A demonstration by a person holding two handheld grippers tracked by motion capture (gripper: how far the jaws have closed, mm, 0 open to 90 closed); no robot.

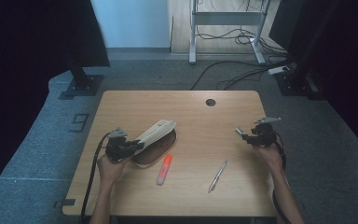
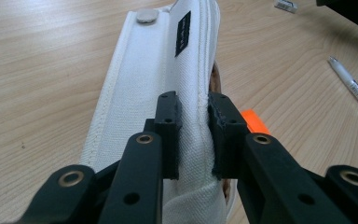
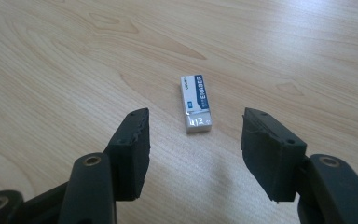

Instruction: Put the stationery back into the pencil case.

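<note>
Left hand-held gripper [image 2: 193, 116]: clenched on the raised flap of the white canvas pencil case [image 2: 158, 79], one jaw on each face of the fabric; in the high view it sits at the near left of the tabletop [image 1: 205, 186].
Pencil case: lies left of centre, flap lifted and tilted up toward the far right; brown inner side shows beneath the flap.
Pencil case markings: a small black tag [image 2: 183, 33] is sewn on the flap, its writing too small to read; a round snap button [image 2: 147, 16] sits near the far end.
Right hand-held gripper [image 3: 193, 135]: released, jaws spread wide, holding nothing, hovering at the right side of the tabletop.
Eraser [image 3: 196, 103]: white block in a blue-and-white sleeve, lying flat just beyond the right jaws, between their lines.
Eraser writing: "ERASER" printed along the sleeve; the smaller print cannot be read.
Orange highlighter [image 1: 164, 169]: lies just near-right of the pencil case.
Pen [image 1: 217, 176]: silver, lies near centre, right of the highlighter.
</note>
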